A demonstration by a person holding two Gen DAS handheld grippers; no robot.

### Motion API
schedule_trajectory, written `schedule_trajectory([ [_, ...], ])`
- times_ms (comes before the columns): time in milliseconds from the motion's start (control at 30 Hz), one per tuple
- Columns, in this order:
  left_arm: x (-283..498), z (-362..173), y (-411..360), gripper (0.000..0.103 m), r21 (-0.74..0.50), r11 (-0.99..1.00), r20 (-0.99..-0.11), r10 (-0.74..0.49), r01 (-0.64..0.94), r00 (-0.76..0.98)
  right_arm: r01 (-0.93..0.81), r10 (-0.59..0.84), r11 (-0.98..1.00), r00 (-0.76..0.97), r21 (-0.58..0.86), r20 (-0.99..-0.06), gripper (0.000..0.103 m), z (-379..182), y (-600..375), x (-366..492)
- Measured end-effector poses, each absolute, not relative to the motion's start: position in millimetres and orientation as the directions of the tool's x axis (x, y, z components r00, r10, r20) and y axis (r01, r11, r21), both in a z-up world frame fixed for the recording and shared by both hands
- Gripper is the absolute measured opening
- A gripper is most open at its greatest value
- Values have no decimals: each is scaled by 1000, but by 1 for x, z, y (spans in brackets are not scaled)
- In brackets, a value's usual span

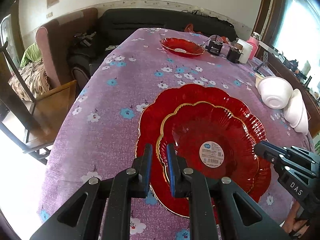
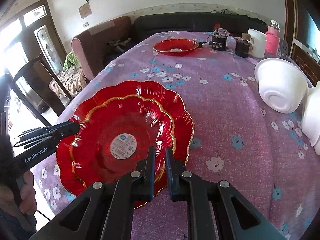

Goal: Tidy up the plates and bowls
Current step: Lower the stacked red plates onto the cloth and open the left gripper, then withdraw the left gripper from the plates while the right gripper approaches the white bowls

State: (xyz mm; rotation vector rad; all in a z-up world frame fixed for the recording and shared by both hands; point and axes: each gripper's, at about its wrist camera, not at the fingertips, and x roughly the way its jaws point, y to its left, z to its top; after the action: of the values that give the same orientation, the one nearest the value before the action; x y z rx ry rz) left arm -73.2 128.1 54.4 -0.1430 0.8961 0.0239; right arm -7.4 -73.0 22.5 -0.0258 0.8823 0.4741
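Nearest the cameras, 2 hand-held grippers pinch opposite rims of a smaller red glass plate [image 1: 212, 140] with a gold scalloped edge and a round label at its centre; the left gripper [image 1: 159, 160] has its blue-padded jaws drawn close on the rim at one side; the right gripper [image 2: 159, 160] is likewise clamped on the rim at the other side. This plate sits nested, slightly off-centre, on a larger red scalloped plate [image 1: 152, 120], which rests on a purple floral tablecloth [image 1: 112, 108] near the table's left edge.

Risk, as a judgement: the glass looks smooth and thin at the rim, so uneven pulling by either hand could let it slip out of a grip or twist and chip; dragging the upper plate could also shift the lower one toward the table edge.

Further right, 2 white foam bowls [image 2: 280, 92] lie tipped on their sides, touching each other, well apart from the plates and not in the way. At the far end stands a third red glass dish [image 2: 176, 47]; beside it are 2 small black boxes [image 2: 219, 43], a white cup [image 2: 258, 43] and a pink bottle [image 2: 272, 40]. Beyond the table are a black sofa [image 1: 160, 20] and a pink armchair [image 1: 56, 46].
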Motion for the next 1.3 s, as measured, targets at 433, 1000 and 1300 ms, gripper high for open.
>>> schedule_trajectory([
  [433,-75,58,125,14,-126,989,-773,-51,-74,632,-381,432,891,549,246,-716,12,32,-89,-8],
  [1000,-77,73,105,15,-121,992,-761,-74,-29,644,-352,480,875,554,331,-680,12,40,-117,-5],
  [1300,-76,88,41,25,-93,989,-741,-148,118,655,-295,476,879,574,374,-666,12,42,-149,0],
])
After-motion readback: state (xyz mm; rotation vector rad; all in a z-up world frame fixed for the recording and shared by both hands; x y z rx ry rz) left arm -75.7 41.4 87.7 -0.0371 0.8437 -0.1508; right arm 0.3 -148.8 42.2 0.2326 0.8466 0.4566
